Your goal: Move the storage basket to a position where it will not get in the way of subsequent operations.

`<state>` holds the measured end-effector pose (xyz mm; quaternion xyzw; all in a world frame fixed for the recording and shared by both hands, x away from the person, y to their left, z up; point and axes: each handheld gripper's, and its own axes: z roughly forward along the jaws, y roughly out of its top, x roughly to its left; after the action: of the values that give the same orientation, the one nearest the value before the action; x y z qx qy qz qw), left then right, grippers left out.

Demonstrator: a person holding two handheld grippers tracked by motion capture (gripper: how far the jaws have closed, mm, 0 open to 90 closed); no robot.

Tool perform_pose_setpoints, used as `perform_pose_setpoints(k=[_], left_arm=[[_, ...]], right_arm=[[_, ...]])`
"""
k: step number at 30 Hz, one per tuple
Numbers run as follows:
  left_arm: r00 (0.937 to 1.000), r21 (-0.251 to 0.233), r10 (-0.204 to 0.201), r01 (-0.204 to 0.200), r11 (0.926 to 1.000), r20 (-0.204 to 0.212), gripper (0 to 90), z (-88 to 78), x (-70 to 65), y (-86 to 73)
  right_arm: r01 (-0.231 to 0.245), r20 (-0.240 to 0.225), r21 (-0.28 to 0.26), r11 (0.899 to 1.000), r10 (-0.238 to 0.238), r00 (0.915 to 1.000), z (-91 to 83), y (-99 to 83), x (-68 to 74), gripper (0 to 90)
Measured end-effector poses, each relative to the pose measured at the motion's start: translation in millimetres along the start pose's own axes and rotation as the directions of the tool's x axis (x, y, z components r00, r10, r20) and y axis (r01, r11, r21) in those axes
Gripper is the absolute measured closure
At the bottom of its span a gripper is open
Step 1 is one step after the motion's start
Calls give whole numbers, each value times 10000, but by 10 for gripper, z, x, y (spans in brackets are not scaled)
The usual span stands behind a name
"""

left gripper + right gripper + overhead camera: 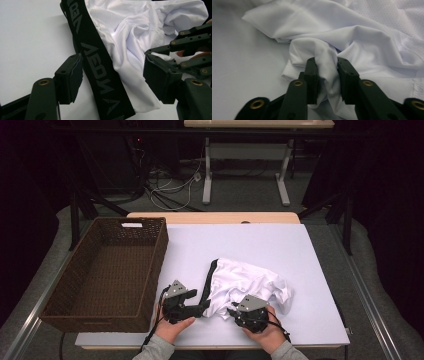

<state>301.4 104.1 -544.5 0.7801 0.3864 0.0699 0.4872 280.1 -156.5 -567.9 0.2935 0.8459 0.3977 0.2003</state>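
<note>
Pinching a fold of the white garment (362, 42), right gripper (325, 67) sits lower center of the high view. Left gripper (113, 75) has jaws wide, straddling the black waistband (100, 67) without pressing. Wicker basket (107, 270) sits left.

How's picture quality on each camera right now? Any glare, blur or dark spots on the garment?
High view: table evenly lit, surroundings dark, white garment slightly overexposed. Left gripper view: waistband lettering sharp, a bright hotspot on the white fabric, near fingers soft. Right gripper view: pinched fold sharp, fingers dark, lower foreground blurred.
</note>
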Motion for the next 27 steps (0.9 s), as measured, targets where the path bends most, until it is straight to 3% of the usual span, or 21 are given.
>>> perform_pose_setpoints(k=[3, 10, 14, 18, 25, 27], left_arm=[[9999, -85, -97, 96, 9999, -56, 324, -8, -1, -14], [9998, -16, -62, 61, 10000, -176, 326, -32, 1, -15], [9995, -29, -54, 53, 10000, -304, 332, -41, 1, -6], [9989, -166, -161, 154, 9997, -446, 336, -45, 6, 0], [9981, -318, -234, 216, 9993, -577, 337, -81, 34, 27], [9974, -331, -294, 273, 9991, -658, 338, -89, 39, 32]], right_arm=[[-381, -153, 101, 9992, 382, 9992, -17, 11, -32, 787], [-1045, -1168, 229, 9943, 1065, 9874, -166, 53, 7, 804], [-925, -1863, 3, 9957, 910, 9783, -296, 87, 108, 805], [-1000, -2574, -162, 9949, 925, 9619, -356, 138, 216, 806], [-860, -3331, -298, 9959, 712, 9402, -289, 202, 387, 806], [-704, -3438, -269, 9972, 569, 9373, -256, 223, 429, 806]])
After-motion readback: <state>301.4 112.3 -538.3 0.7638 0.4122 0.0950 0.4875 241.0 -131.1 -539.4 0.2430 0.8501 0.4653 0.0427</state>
